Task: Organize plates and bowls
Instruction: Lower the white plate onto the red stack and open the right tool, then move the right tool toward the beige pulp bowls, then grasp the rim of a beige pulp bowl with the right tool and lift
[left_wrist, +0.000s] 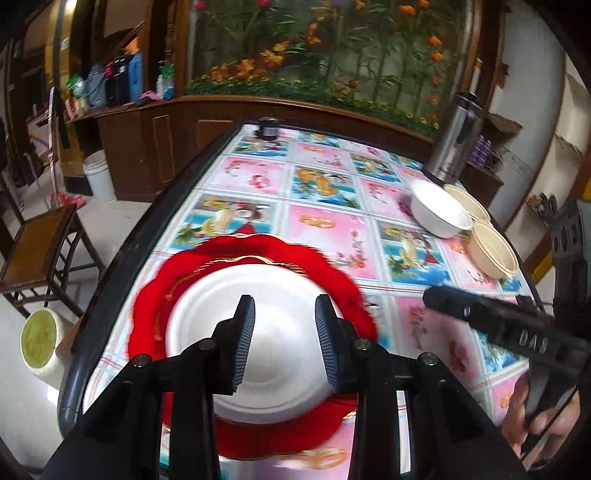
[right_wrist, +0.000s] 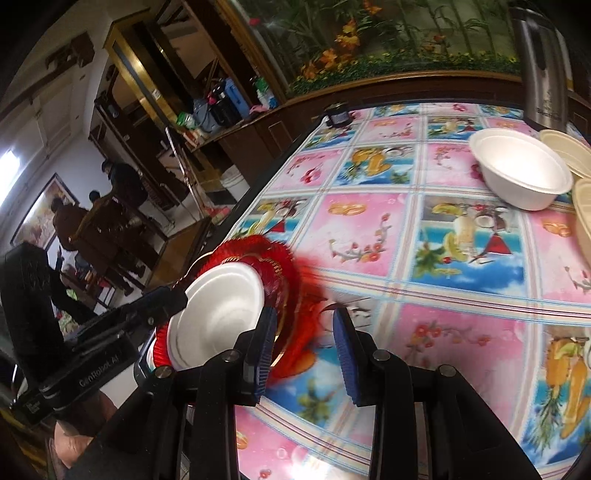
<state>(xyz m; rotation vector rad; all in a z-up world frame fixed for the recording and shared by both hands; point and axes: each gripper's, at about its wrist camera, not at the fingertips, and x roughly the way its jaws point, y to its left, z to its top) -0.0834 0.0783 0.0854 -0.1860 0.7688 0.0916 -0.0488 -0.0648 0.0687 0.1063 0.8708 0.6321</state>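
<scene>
A white plate (left_wrist: 236, 306) is seen resting inside a red scalloped plate (left_wrist: 155, 295) at the near left edge of the tabletop (left_wrist: 325, 229), which is covered with a glossy patterned cloth. Well apart from them, at the far right, a white bowl (left_wrist: 439, 210) and two cream bowls (left_wrist: 493, 249) are grouped just beside a steel flask (left_wrist: 454, 136).

The left tool (left_wrist: 284, 301) is held above the white plate with its jaws partly spread; nothing is seen pinched between the pads, and the plate shows through the gap. The right tool (right_wrist: 304, 321) is likewise partly spread. Only tabletop is seen between its jaws, with the red plate's rim (right_wrist: 291, 280) just beside its left pad. Whether that pad touches the rim cannot be told through the blur.

The white plate and white bowl are judged to be foam: very light, slightly yielding, and easily dented or cracked by a hard pinch. The red plate is judged to be thin, stiff plastic with a smooth surface likely to slip on the glossy cloth. Each piece is best taken at the rim, one pad above and one below, with gentle pressure. The stacked pair could be slid apart by a sideways push, so the lower rim should be pinched if both are to be carried together. Care is advised near the table edge.
</scene>
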